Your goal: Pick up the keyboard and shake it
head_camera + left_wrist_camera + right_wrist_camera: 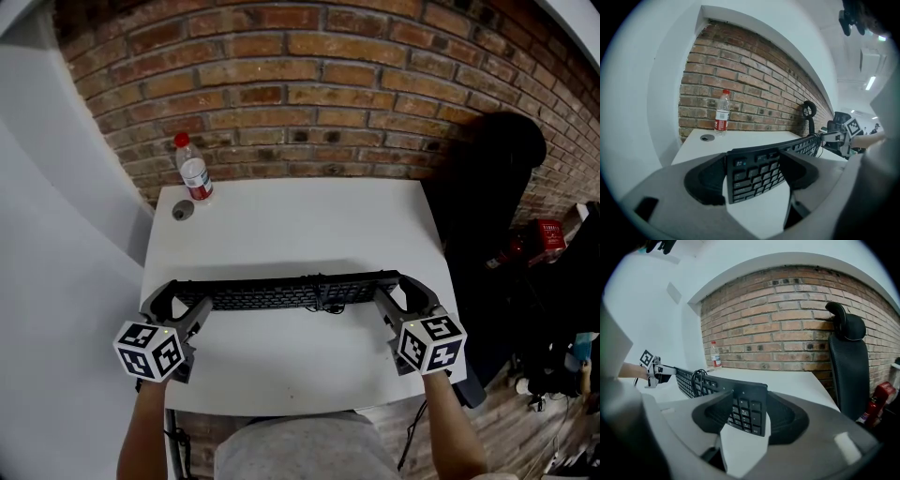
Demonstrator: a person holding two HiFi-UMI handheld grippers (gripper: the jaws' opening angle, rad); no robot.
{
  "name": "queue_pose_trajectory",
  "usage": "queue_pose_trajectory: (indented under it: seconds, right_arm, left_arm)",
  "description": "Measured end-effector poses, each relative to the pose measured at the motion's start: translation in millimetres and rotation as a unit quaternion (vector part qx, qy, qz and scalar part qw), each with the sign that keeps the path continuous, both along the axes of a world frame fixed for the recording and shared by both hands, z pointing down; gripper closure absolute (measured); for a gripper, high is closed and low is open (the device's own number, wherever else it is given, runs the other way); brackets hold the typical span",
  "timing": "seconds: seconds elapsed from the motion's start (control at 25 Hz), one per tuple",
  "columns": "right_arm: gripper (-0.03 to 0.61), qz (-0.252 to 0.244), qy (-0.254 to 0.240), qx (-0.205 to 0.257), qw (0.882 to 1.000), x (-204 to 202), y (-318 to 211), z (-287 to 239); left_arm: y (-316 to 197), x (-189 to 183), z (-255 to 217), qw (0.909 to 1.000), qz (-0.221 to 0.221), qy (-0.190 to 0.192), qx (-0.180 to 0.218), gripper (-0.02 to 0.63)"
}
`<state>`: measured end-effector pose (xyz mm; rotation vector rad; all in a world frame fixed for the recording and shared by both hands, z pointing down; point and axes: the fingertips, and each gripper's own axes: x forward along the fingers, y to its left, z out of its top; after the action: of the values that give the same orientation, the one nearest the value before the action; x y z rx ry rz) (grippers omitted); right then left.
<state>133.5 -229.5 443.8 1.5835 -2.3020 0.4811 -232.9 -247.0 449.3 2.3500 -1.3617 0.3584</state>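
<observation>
W/ left claw (186, 302) clenched on the left end of the keyboard (295, 292) & right claw (398, 292) clamped on its right end, board tilted & apparently just clear of the desk (281, 225), shake in short, synced strokes, grips firm, so neither end twists out.

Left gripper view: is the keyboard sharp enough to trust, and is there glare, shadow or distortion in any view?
Left gripper view: keyboard sharp, bowed by the wide lens; ceiling light bright, no glare on keys. Right gripper view: keys sharp, brick wall curved, corners black. Head view: even light, soft shadow under the keyboard on the table.
</observation>
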Motion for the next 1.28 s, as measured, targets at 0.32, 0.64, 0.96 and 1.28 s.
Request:
queue_pose_trajectory:
  seconds: [0.32,0.64,0.96,1.28]
  right_arm:
    - [0.347,0.015,0.015,0.0,1.0,-3,16,0]
    - [0.35,0.036,0.027,-0.002,0.999,-3,36,0]
    - [0.35,0.051,0.05,-0.008,0.997,-1,52,5]
    - [0.368,0.032,0.074,0.003,0.997,3,61,8]
  left_arm:
    - [15,-2,0,0.9998,0.019,-0.007,-0.003,0.264]
    - [34,-1,0,0.9991,0.039,-0.017,-0.006,0.262]
    - [53,0,3,0.9985,0.047,-0.03,-0.004,0.261]
    - [60,-1,5,0.999,0.015,-0.042,0.007,0.259]
